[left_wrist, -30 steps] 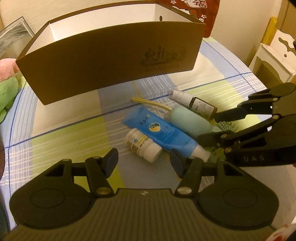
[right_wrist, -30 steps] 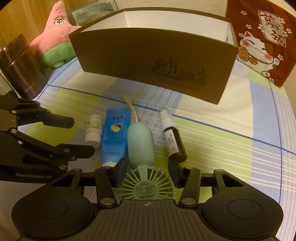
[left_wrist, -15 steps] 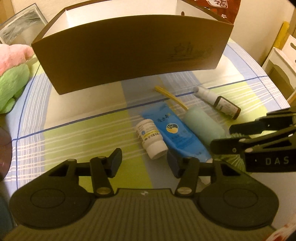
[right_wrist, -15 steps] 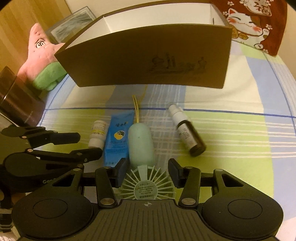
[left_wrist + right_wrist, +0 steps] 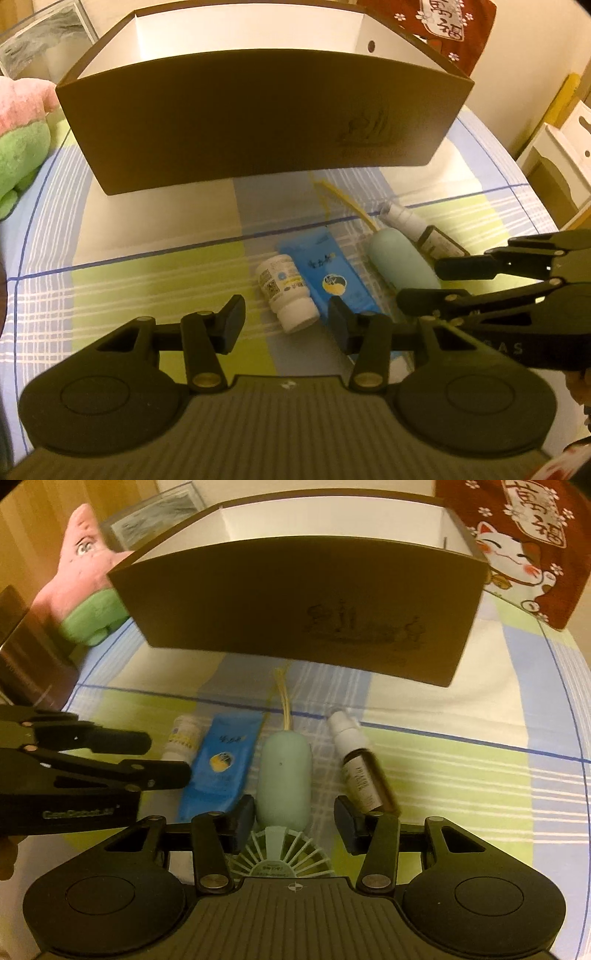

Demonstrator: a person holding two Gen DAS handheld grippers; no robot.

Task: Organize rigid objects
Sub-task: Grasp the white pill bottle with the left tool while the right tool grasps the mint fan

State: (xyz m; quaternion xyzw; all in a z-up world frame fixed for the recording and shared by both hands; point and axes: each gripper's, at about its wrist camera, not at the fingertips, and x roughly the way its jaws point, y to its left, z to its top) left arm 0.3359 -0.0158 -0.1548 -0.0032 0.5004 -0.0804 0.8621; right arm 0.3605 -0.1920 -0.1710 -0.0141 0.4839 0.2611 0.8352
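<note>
**Two grippers poised over a row of toiletries in front of the brown box**

Four small items lie side by side on the checked cloth [image 5: 140, 280], just in front of a large open brown box [image 5: 258, 118] with a white inside. From left to right in the right wrist view they are a small white pill bottle [image 5: 183, 738], a blue tube [image 5: 218, 764], a mint-green handheld fan [image 5: 282, 779] with a yellowish strap running toward the box, and a dark dropper bottle [image 5: 364, 771] with a white cap. All four point roughly toward the box.

The left gripper [image 5: 286, 325] hangs over the near end of the pill bottle [image 5: 286, 295]. Its jaws are closing, with the bottle's capped end between them; the pads do not press on it, and a gap shows on the left side. The right finger sits at the edge of the blue tube [image 5: 332, 277].

The right gripper [image 5: 294, 814] is partly open, its fingers on either side of the fan where the handle meets the round grille. Whether the pads touch the fan cannot be told; a gap shows on the right side. The dropper bottle lies just beside its right finger.

To the left of the box sits a pink and green plush toy [image 5: 86, 579]. To the far right lies a red cloth with a lucky cat [image 5: 517, 554].
</note>
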